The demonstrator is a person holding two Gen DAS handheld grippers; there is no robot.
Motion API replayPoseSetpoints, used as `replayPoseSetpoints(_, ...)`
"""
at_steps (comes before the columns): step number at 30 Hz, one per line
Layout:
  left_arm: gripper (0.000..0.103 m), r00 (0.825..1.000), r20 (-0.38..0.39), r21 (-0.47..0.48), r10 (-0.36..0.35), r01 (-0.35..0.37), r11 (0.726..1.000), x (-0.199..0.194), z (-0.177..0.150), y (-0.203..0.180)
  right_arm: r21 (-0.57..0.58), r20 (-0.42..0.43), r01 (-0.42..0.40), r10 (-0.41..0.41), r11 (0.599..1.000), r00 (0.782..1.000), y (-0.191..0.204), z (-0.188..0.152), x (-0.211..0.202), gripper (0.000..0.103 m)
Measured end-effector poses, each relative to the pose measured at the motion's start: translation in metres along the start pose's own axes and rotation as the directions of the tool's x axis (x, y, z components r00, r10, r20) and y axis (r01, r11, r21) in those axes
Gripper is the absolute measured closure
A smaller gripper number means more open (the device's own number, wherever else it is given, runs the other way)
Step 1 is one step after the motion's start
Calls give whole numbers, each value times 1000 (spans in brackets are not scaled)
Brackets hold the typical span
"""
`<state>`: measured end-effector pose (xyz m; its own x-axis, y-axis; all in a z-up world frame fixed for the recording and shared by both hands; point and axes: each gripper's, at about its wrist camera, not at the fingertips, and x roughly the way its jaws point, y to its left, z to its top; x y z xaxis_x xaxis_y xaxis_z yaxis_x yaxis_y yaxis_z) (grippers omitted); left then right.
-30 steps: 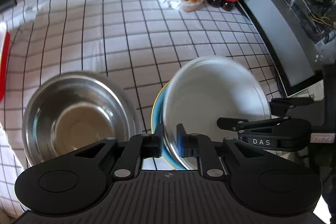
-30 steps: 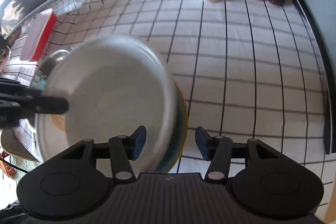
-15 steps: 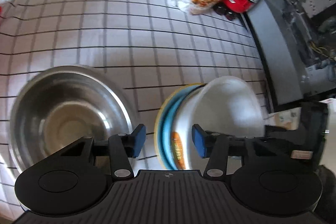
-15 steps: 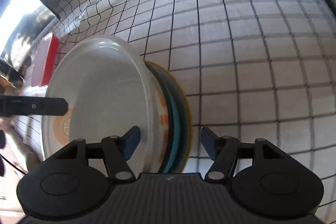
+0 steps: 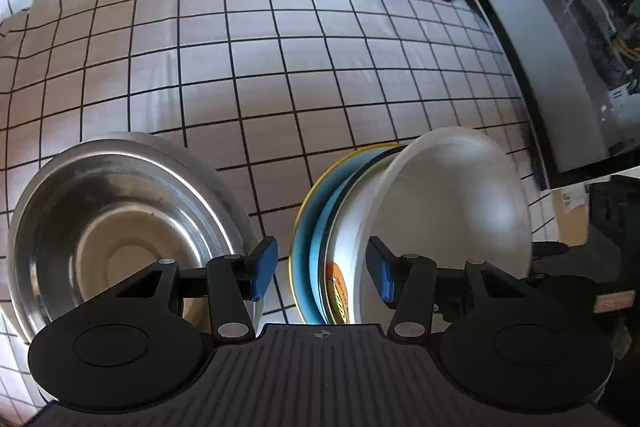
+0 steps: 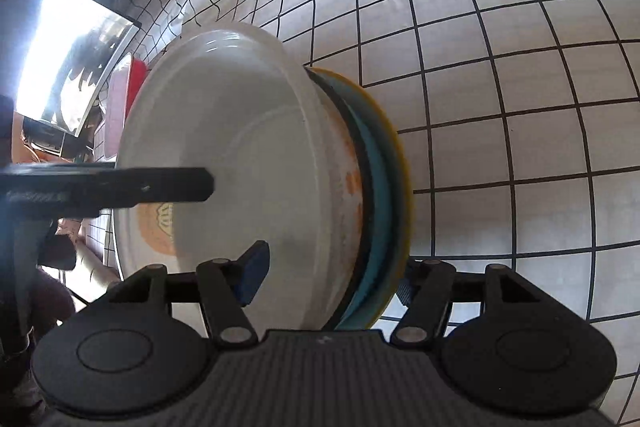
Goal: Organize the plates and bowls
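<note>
Glossily, white bowl [image 6: 248, 163] nests on blue plate [image 6: 380, 187] — beside round steel bowl [image 5: 116, 223].

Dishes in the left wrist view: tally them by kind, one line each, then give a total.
Steel bowl: 1
White bowl: 1
Blue plate with yellow rim: 1
Total: 3 that can be told apart; a dark edge between the white bowl and the blue plate may be a further dish, but it cannot be told.

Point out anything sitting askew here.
The white bowl and blue plate are tipped on edge, nested sideways between the open left gripper fingers, while the steel bowl sits flat.
</note>
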<state>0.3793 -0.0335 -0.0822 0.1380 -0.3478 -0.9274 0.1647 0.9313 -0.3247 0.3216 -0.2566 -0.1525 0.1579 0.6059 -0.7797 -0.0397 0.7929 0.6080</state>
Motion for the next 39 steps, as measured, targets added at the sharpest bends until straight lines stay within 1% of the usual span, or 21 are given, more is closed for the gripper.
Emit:
replayPoseSetpoints(3,50,1000,-26,9,-9,10,1000,8,0,-2,-4,1,1,-1,1000,1000,0,-1,-2,39)
replayPoseSetpoints(4,48,999,-36,7,-27,27,1000,10,-1,-3,-6,1,0,0,1000,1000,0,-1,-2,39)
replayPoseSetpoints(5,45,999,-40,5,-32,32,999,12,-2,-3,-9,3,-3,3,1000,1000,-2,-1,-2,39)
replayPoseSetpoints(7,44,999,-41,-1,-32,32,999,12,-2,-4,-13,5,-11,11,1000,1000,-3,-1,-2,39)
replayPoseSetpoints(11,35,997,-46,-43,-55,53,998,14,0,-4,4,6,-29,29,1000,1000,-7,0,-6,39)
replayPoseSetpoints(13,32,997,-42,-53,-69,67,996,14,-2,-5,-1,13,-26,26,1000,1000,-8,0,-10,39)
replayPoseSetpoints(15,29,994,-45,-59,-98,96,994,15,-3,-7,-15,26,-8,8,1000,1000,-9,-1,-14,39)
replayPoseSetpoints(17,29,990,-43,-65,-134,131,989,14,-6,-8,-29,37,22,-21,999,999,-10,-1,-16,39)
replayPoseSetpoints(21,31,988,-23,-69,-150,148,987,13,-9,-5,-68,56,88,-85,994,995,-5,1,-15,39)
replayPoseSetpoints(23,32,990,-18,-92,-143,140,986,11,-11,0,-95,80,147,-140,985,987,-1,3,-15,38)
replayPoseSetpoints(24,32,988,-16,-101,-152,149,984,8,-13,3,-108,100,172,-161,979,982,1,4,-17,38)
replayPoseSetpoints(26,32,987,-4,-112,-163,162,980,1,-15,6,-129,158,226,-205,966,966,2,6,-23,37)
replayPoseSetpoints(28,32,986,5,-114,-167,166,979,-1,-15,7,-92,230,260,-234,961,945,-2,8,-30,37)
replayPoseSetpoints(30,32,988,20,-105,-155,156,982,-2,-16,5,-15,321,256,-238,967,917,-10,10,-39,35)
replayPoseSetpoints(31,32,989,27,-98,-145,147,984,-1,-16,3,0,319,255,-241,967,917,-12,12,-39,33)
replayPoseSetpoints(33,32,990,31,-101,-135,138,985,1,-16,2,-4,287,259,-247,966,925,-15,17,-35,33)
replayPoseSetpoints(35,33,991,33,-103,-133,136,985,2,-17,2,-40,251,281,-263,959,932,-11,18,-30,31)
replayPoseSetpoints(37,35,991,35,-94,-127,130,987,2,-17,2,-79,225,297,-273,952,935,-3,17,-23,30)
replayPoseSetpoints(38,36,992,38,-88,-120,123,988,2,-17,2,-100,204,298,-274,949,940,1,16,-20,29)
replayPoseSetpoints(39,37,993,39,-82,-114,117,990,1,-18,2,-108,201,294,-269,950,942,4,15,-19,29)
